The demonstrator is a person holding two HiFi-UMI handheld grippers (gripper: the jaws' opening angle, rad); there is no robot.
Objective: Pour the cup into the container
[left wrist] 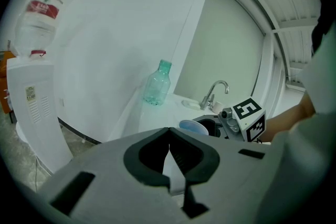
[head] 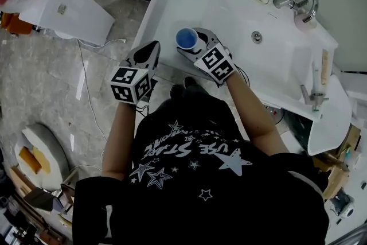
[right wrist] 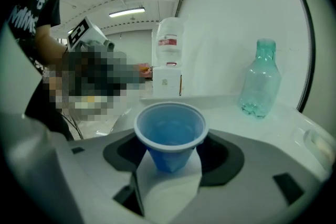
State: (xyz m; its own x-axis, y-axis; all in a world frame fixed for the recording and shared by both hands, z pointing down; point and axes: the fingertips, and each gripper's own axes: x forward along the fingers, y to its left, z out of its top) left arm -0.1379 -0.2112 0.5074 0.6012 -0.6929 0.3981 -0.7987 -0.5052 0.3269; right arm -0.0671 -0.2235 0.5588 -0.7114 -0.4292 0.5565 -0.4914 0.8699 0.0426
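**At the sink counter: cup upright in the right gripper**

Over the front left edge of the white sink counter (head: pixel 229 17), the blue cup (right wrist: pixel 169 131) stands with its long axis vertical, mouth up and narrow base down, with no visible tilt. The right gripper (right wrist: pixel 169 162) pinches it low on the wall, one jaw on each side, rim well clear above the jaws. Inside, the cup shows blue all the way down; a faint ring partway up may be a liquid line (I cannot tell for sure).

The left gripper (left wrist: pixel 169 136) is just beside it on the left, off the counter edge and over the floor. Its jaws are pressed together at the tips with nothing between them.

Further back on the counter, against the wall, a teal plastic bottle (right wrist: pixel 260 81) stands upright with its cap on; it looks see-through, contents not readable. To the right lie the basin (head: pixel 269 46) with its drain and the chrome faucet (head: pixel 298 0).

Off to the left, a white water dispenser (left wrist: pixel 31 92) carries an inverted jug.
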